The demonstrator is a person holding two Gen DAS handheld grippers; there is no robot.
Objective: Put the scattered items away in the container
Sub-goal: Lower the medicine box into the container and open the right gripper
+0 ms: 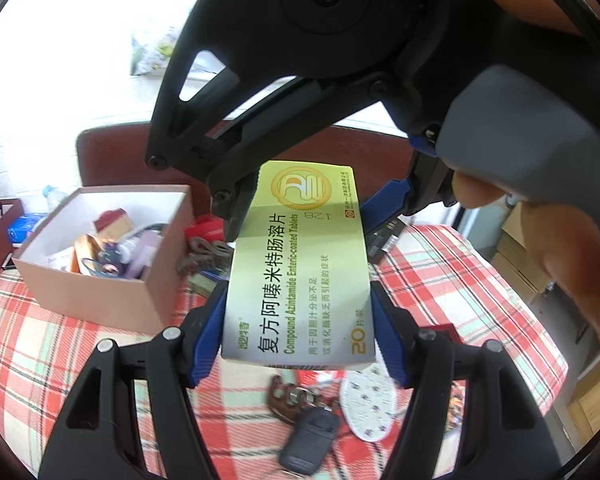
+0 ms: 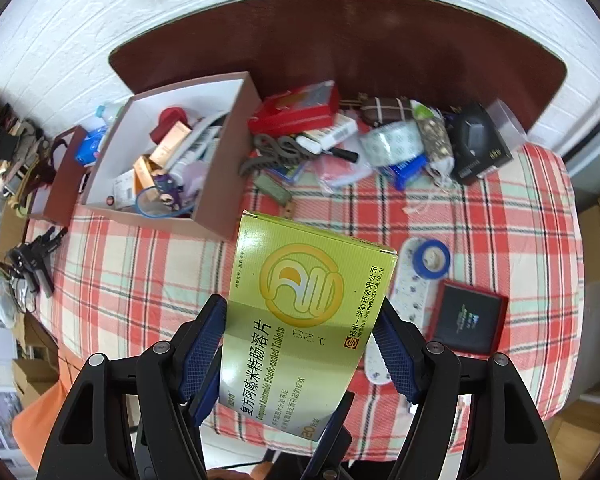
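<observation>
A yellow-green tablet box [image 1: 300,272] [image 2: 300,312] hangs in the air over the plaid cloth, and both grippers hold it. My left gripper [image 1: 298,320] presses its blue pads on the near end's two sides. My right gripper [image 2: 300,320] is shut on the other end. In the left wrist view the right gripper [image 1: 308,200] comes down from above, with a person's fingers [image 1: 560,248] on its handle. In the right wrist view the left gripper [image 2: 264,412] shows under the box. The open container [image 1: 100,296] [image 2: 236,152], white inside and holding several items, stands to the left of the box.
A key fob with keys [image 1: 308,436] and a white patterned case [image 1: 368,400] lie under the box. On the cloth lie a blue tape roll [image 2: 432,258] and a red-edged black case [image 2: 466,320]. Along the brown board are a red box [image 2: 296,110], scissors [image 2: 280,150] and a black box [image 2: 480,144].
</observation>
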